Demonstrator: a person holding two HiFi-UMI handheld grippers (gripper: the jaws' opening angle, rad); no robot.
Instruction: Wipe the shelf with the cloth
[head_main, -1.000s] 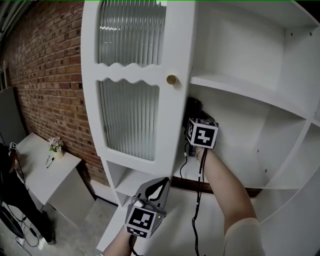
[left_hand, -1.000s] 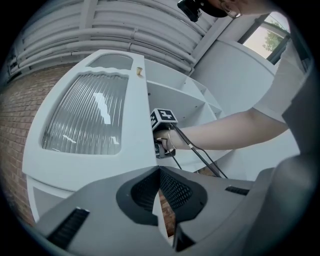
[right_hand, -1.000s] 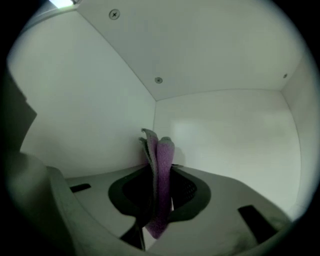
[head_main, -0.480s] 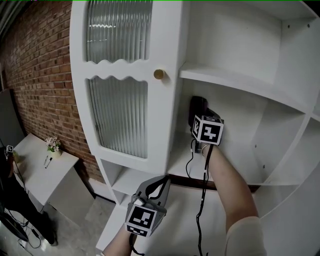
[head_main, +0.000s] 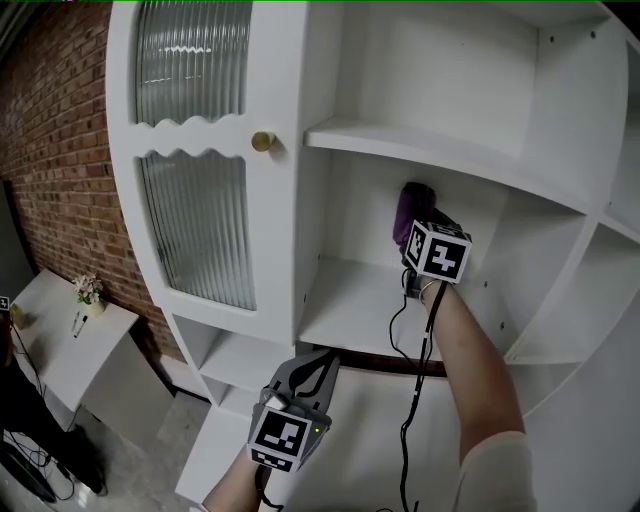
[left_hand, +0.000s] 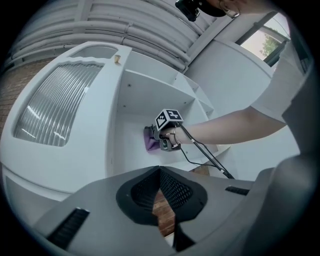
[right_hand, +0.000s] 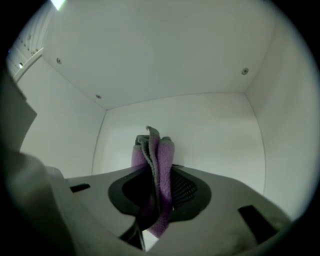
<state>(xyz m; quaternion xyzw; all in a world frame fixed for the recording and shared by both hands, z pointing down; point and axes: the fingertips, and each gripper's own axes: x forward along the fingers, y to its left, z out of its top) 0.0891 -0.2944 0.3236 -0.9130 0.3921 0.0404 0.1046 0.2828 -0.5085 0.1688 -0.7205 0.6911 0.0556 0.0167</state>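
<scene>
Your right hand-held gripper (right_hand: 158, 174) is pinching the purple cloth (right_hand: 162, 150) between its jaws, holding it up inside the open compartment, close to the back panel and above the shelf (head_main: 345, 310) board (contact with the panel is hard to judge). Your left hand-held gripper (left_hand: 160, 172) is hanging below, jaws pressed together on nothing. Judging by this, the board itself is still waiting for its wipe

One cloth (right_hand: 161, 150), one left claw (head_main: 318, 362) and one right claw (right_hand: 157, 172), one door knob (head_main: 263, 141), seemingly one flower pot (head_main: 88, 293).
</scene>
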